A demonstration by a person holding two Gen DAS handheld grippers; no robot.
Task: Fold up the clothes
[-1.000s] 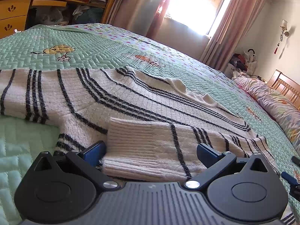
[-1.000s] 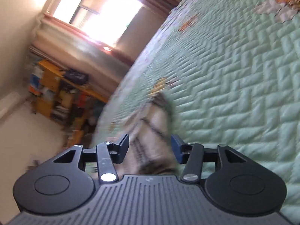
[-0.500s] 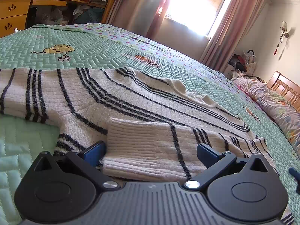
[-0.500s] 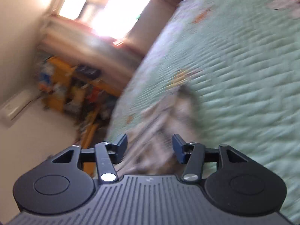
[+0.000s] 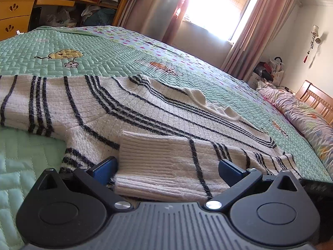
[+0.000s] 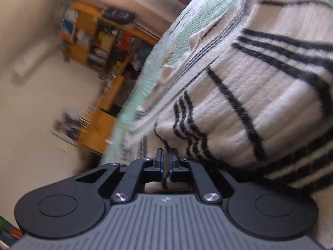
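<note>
A white knitted sweater (image 5: 124, 112) with black stripes lies spread flat on the bed. One sleeve is folded across it, and its ribbed cuff (image 5: 158, 158) lies between the fingers of my left gripper (image 5: 166, 168). That gripper is open and its pads do not press the cuff. In the right wrist view the sweater (image 6: 260, 95) bulges up in a thick fold close on the right. My right gripper (image 6: 165, 162) is closing at the fold's lower edge. Its jaws are almost together, with a thin pale strip of the knit pinched between the pads.
The green quilted bedspread (image 5: 104, 58) covers the bed all around the sweater. A flowered pillow (image 5: 308, 120) and a wooden headboard (image 5: 318, 100) are at the far right. A wooden desk with shelves (image 5: 16, 14) stands beyond the bed's far left, near a bright curtained window (image 5: 214, 10).
My right gripper swung from over the bare quilt to the sweater's edge, and its jaws went from wide apart to nearly together. The left gripper and the cuff stayed put.
</note>
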